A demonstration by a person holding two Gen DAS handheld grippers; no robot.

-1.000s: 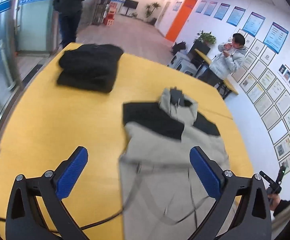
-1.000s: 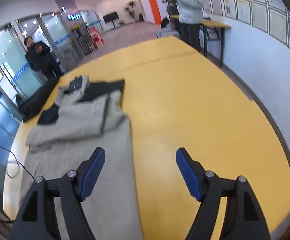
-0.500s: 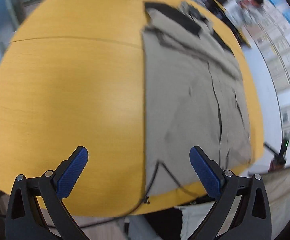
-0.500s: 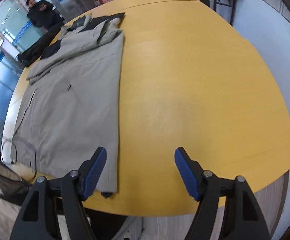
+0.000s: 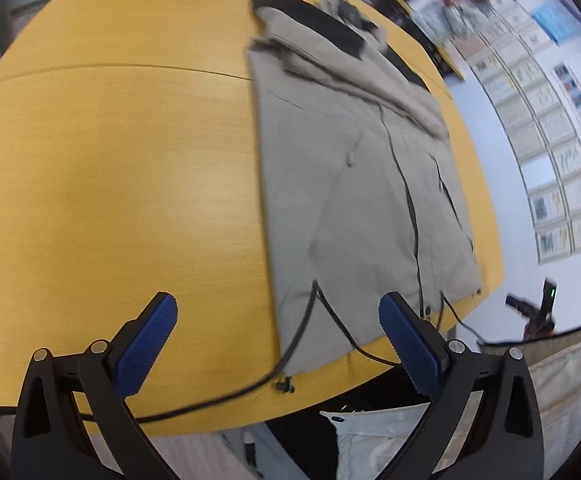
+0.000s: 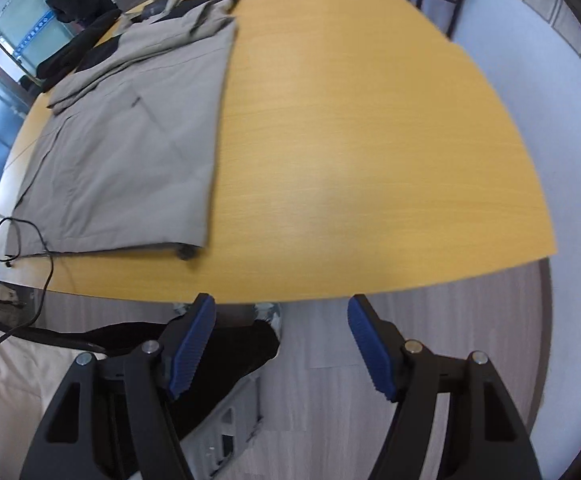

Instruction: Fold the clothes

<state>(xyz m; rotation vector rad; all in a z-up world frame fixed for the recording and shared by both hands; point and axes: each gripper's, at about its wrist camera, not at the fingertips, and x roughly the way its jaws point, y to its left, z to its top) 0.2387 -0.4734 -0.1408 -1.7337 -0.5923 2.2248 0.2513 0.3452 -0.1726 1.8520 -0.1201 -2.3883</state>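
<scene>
On the yellow table (image 5: 90,184), a khaki jacket (image 5: 354,184) lies lengthwise, hem nearest the left gripper (image 5: 278,344) and right gripper (image 6: 278,344) (both wide open, empty).

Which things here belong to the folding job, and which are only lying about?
For the job:
- grey jacket, flat on the table
- left gripper, open
- right gripper, open

Lying about:
- black garment at the far end
- black cable near the hem
</scene>
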